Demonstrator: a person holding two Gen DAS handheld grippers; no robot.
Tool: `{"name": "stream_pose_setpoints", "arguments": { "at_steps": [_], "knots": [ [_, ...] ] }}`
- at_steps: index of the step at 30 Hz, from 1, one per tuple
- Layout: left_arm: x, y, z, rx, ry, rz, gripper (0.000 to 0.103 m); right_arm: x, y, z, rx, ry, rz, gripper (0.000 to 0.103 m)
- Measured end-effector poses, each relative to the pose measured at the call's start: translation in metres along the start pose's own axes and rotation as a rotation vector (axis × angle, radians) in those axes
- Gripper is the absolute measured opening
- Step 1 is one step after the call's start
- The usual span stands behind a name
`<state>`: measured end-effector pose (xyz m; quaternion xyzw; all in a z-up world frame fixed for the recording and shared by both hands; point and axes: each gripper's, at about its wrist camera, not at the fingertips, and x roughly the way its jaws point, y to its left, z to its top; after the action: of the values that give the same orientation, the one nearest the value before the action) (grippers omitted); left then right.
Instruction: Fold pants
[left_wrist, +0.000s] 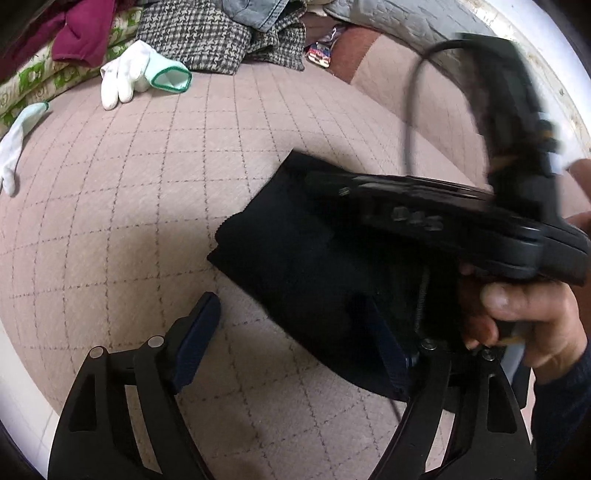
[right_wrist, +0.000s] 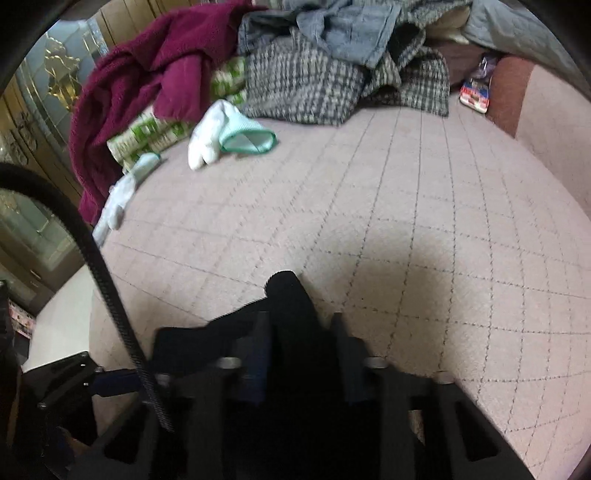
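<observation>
1. Pants, black and folded into a compact bundle, lie on the pink quilted bed.
2. Right tool is clenched on a fold of the dark cloth.
3. Left tool is released, its fingers spread wide at the bundle's near edge, one blue pad over bare quilt.
4. White glove lies well apart, near piled clothes.

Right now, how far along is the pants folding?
Mostly done, it seems: the black pants already lie as a compact bundle on the quilted bed cover. The right gripper pinches a fold of them; the left gripper is open. Left: final tidy and release.
</observation>
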<state>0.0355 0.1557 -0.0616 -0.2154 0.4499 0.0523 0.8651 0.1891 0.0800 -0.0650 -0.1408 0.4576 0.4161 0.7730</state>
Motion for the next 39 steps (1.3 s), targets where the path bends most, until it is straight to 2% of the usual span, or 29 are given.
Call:
{"name": "stream_pose_setpoints", "arguments": {
  "at_steps": [1,2,3,6,11,15,18,22,24,26,27,28,29,30,31,32,34,35,36,39],
  "knots": [
    [-0.002,0.001,0.0,-0.003,-0.014,-0.006,0.048,-0.008,-0.001,-0.001,0.008,-0.031,0.009,0.013],
    [-0.005,0.003,0.001,-0.011,-0.015,-0.052,0.026,-0.022,-0.001,-0.003,0.024,-0.083,0.017,0.013],
    [-0.008,0.004,0.001,-0.027,-0.018,-0.093,0.026,-0.031,-0.001,-0.004,0.04,-0.114,0.033,0.013],
    [-0.026,0.0,0.0,0.005,-0.099,-0.123,0.02,-0.067,-0.001,-0.009,0.082,-0.203,0.073,0.013],
    [-0.072,-0.036,-0.009,0.148,-0.248,-0.161,0.018,-0.13,0.001,-0.023,0.091,-0.31,0.067,0.013],
    [-0.1,-0.077,-0.02,0.271,-0.298,-0.227,0.017,-0.187,-0.017,-0.053,0.159,-0.406,0.064,0.013],
    [-0.107,-0.114,-0.036,0.361,-0.278,-0.295,0.017,-0.225,-0.036,-0.087,0.23,-0.459,0.037,0.011],
    [-0.089,-0.164,-0.071,0.486,-0.205,-0.359,0.017,-0.26,-0.057,-0.148,0.335,-0.479,-0.044,0.011],
    [-0.067,-0.186,-0.092,0.534,-0.132,-0.376,0.017,-0.269,-0.072,-0.185,0.426,-0.473,-0.078,0.011],
    [-0.046,-0.199,-0.105,0.554,-0.063,-0.356,0.017,-0.267,-0.087,-0.22,0.519,-0.424,-0.177,0.012],
    [-0.037,-0.202,-0.111,0.574,-0.031,-0.339,0.017,-0.266,-0.092,-0.232,0.554,-0.4,-0.209,0.02],
    [-0.033,-0.204,-0.115,0.594,-0.014,-0.316,0.017,-0.265,-0.096,-0.243,0.589,-0.38,-0.241,0.036],
    [-0.036,-0.204,-0.118,0.611,-0.014,-0.307,0.017,-0.265,-0.098,-0.257,0.629,-0.359,-0.268,0.043],
    [-0.041,-0.204,-0.118,0.62,-0.022,-0.315,0.018,-0.267,-0.098,-0.265,0.649,-0.356,-0.269,0.045],
    [-0.049,-0.202,-0.116,0.623,-0.028,-0.335,0.026,-0.27,-0.097,-0.273,0.672,-0.365,-0.256,0.045],
    [-0.058,-0.2,-0.115,0.621,-0.02,-0.376,0.037,-0.275,-0.096,-0.28,0.698,-0.382,-0.241,0.045],
    [-0.075,-0.192,-0.104,0.596,0.007,-0.512,0.046,-0.283,-0.095,-0.291,0.742,-0.413,-0.21,0.048],
    [-0.082,-0.189,-0.105,0.593,0.005,-0.547,0.049,-0.287,-0.094,-0.296,0.769,-0.44,-0.177,0.049],
    [-0.091,-0.187,-0.103,0.604,-0.009,-0.562,0.052,-0.289,-0.094,-0.299,0.789,-0.462,-0.147,0.052],
    [-0.099,-0.188,-0.099,0.654,-0.055,-0.515,0.055,-0.289,-0.095,-0.308,0.861,-0.524,-0.031,0.065]
  ]
}}
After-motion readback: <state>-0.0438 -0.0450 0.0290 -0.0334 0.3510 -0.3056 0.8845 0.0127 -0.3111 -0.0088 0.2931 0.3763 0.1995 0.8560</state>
